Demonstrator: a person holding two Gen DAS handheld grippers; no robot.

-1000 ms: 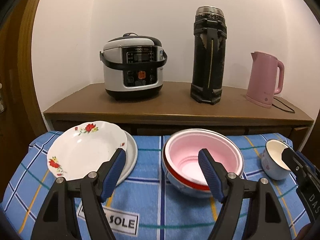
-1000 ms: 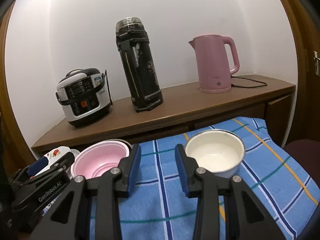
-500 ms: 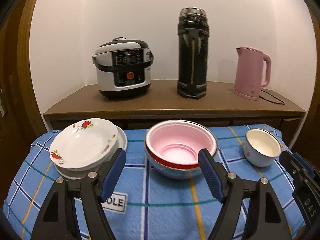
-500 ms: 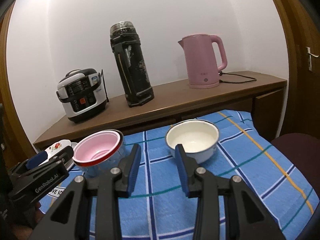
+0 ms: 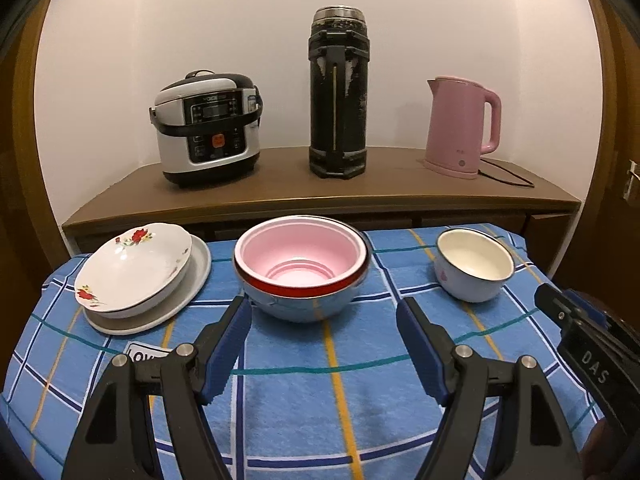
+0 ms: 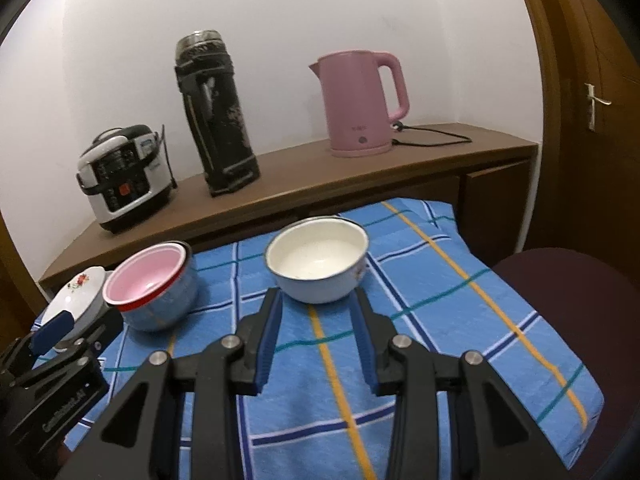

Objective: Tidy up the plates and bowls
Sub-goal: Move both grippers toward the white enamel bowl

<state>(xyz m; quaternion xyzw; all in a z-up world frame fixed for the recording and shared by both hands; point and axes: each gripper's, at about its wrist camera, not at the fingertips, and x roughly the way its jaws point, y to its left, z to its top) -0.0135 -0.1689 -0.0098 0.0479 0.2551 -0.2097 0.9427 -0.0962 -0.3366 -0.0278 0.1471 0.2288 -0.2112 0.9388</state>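
We saw the left gripper [image 5: 323, 322] spread wide and empty before the pink bowl [image 5: 301, 258] nested in a blue bowl [image 5: 304, 306] | right gripper [image 6: 318, 316] part-open, empty, just short of the white bowl [image 6: 318, 258] | floral plate [image 5: 134, 266] stacked at left on the cloth-covered surface [image 5: 360, 400].

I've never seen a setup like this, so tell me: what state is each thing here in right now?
Left gripper: open, empty.
Right gripper: open, empty.
Flowered plate: stacked on a plain plate.
Pink bowl: nested in a blue bowl, upright.
Small bowl: upright, empty, standing alone.
Rice cooker: lid shut.
Kettle: lid shut, on its base.
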